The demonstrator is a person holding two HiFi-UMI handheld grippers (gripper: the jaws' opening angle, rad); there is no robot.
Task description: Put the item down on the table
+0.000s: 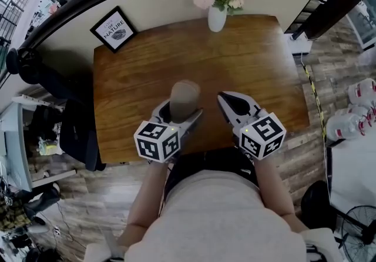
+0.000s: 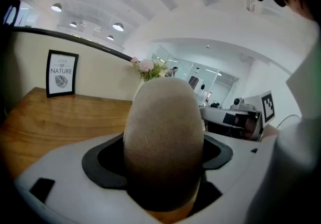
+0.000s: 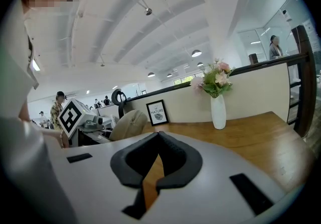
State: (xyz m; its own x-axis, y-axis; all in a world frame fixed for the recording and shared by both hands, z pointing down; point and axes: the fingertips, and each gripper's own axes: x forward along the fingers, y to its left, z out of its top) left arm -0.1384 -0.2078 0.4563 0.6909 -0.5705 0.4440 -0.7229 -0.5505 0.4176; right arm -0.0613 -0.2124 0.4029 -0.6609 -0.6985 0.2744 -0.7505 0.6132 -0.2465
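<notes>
At frame centre, the left gripper clasped a tan egg-shaped item in its fingers over the brown wooden surface. The right gripper had its fingers pressed together, empty.

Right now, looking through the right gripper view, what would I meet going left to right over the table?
beige rounded item → framed Nature picture → white vase of flowers

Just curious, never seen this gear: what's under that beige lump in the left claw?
The wooden table lies below the beige lump, which the left gripper clamps. Its underside is covered, so contact with the table cannot be told.
</notes>
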